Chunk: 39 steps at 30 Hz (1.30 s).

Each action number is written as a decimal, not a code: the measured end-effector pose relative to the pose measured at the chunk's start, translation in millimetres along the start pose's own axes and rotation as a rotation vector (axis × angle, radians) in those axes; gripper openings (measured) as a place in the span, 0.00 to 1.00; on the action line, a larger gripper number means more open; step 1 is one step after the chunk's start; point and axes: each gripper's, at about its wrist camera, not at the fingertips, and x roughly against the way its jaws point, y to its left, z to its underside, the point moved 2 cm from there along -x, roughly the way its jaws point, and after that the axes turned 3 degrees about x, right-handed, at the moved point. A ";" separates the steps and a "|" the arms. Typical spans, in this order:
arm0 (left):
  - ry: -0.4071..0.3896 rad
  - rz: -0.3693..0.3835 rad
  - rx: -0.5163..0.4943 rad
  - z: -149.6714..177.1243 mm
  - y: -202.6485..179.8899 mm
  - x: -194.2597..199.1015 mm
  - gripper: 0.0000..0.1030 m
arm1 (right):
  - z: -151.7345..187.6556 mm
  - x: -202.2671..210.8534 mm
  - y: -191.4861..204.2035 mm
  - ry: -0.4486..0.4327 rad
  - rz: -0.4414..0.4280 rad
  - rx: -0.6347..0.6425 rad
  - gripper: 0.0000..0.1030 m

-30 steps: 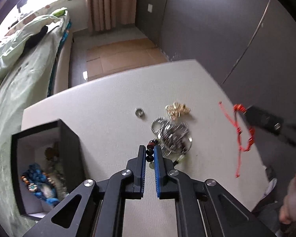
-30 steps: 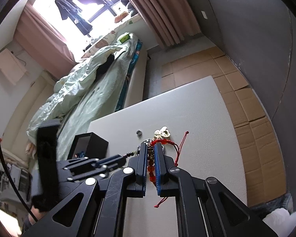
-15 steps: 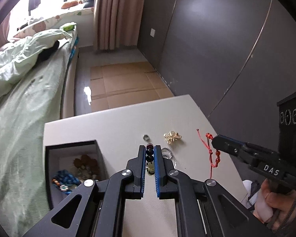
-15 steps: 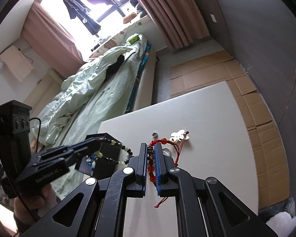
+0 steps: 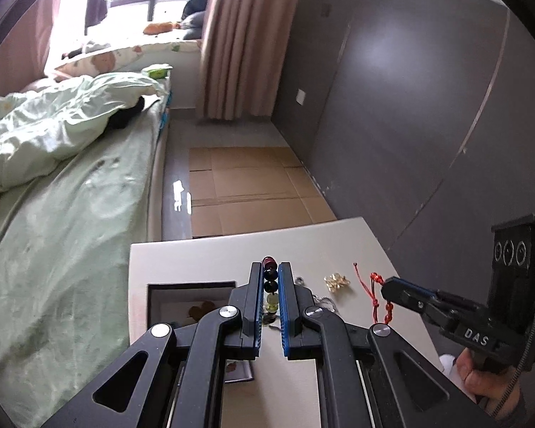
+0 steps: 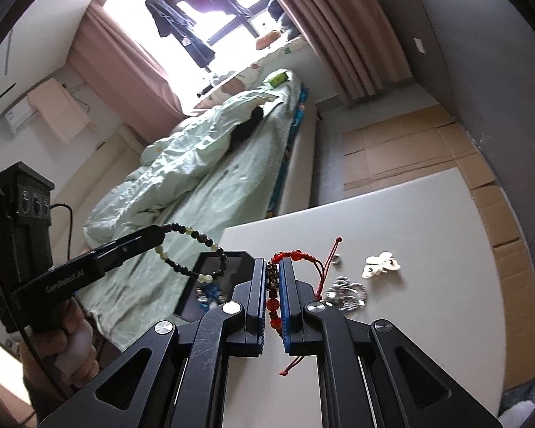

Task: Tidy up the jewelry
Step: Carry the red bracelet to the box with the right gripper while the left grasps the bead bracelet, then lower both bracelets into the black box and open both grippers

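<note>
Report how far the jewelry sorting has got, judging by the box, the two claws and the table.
Done: the black open box already holds a blue beaded piece. In hand: the left claw is shut on a dark-and-green bead bracelet hanging above the box; the right claw is shut on a red corded bead bracelet. Left on the white table: a gold cluster, a silver chain pile and a small ring.

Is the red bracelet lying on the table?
No, the red bracelet is pinched between the fingers of the right gripper, up off the white table.
</note>
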 end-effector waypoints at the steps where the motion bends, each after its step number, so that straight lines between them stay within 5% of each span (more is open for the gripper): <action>1: -0.004 -0.006 0.006 0.9 4.4 0.0 0.07 | 0.3 -2.4 3.8 -0.002 -0.008 0.002 0.08; 20: 0.121 -0.032 0.222 18.2 93.3 -23.9 0.10 | 4.5 -61.4 75.4 0.055 -0.090 0.105 0.08; 21: 0.120 -0.037 0.235 18.4 97.8 -21.9 0.19 | 4.7 -64.1 79.7 0.058 -0.096 0.114 0.08; 22: 0.111 -0.033 0.244 18.4 101.3 -19.0 0.42 | 5.0 -66.3 82.3 0.060 -0.100 0.119 0.08; 24: 0.081 -0.017 0.260 16.3 104.2 -12.8 0.68 | 4.6 -71.1 86.3 0.068 -0.106 0.127 0.08; 37: -0.002 -0.038 0.315 10.5 128.5 10.8 0.69 | -0.3 -110.7 106.3 0.131 -0.097 0.191 0.09; 38: -0.005 -0.039 0.315 10.2 129.3 11.1 0.69 | -0.1 -114.5 105.5 0.147 -0.096 0.181 0.10; 39: -0.006 -0.042 0.316 10.2 129.7 11.2 0.69 | 0.4 -117.9 103.6 0.167 -0.092 0.170 0.26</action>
